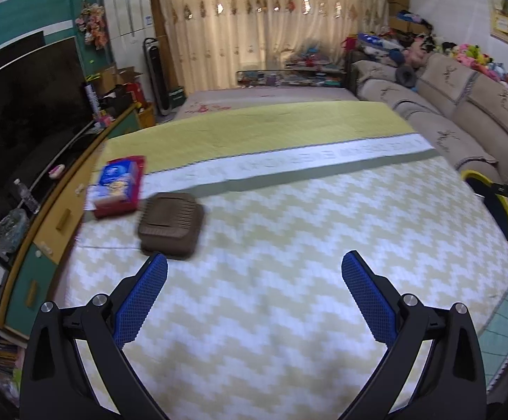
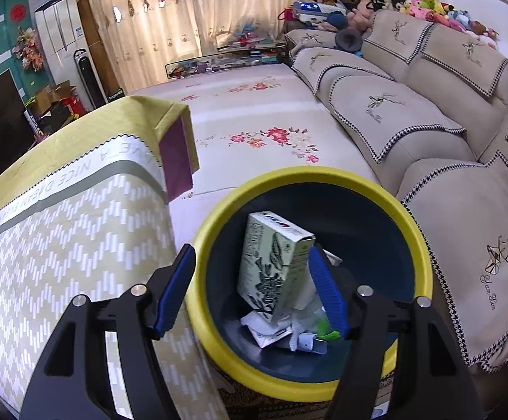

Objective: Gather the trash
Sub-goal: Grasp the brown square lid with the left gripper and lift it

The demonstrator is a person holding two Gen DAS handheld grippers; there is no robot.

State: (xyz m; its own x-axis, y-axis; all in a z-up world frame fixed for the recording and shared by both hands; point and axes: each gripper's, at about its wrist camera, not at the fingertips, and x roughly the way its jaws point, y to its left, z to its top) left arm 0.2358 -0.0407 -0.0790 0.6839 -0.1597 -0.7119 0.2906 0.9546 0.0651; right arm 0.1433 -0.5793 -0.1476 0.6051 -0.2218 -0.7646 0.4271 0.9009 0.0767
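In the bin (image 2: 408,217), box (image 2: 271,266) upright.

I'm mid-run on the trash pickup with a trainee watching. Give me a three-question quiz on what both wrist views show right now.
1. True or false: the patterned carton is clamped between the fingers of the right gripper.
2. Which item lies nearest the left gripper on the table cover?
A. brown square box
B. red and blue snack pack
C. yellow-rimmed bin
3. Fill in: the carton leans upright inside the ____, on crumpled paper.

Key:
1. False; the fingers stand apart and the carton sits in the bin.
2. A
3. yellow-rimmed bin
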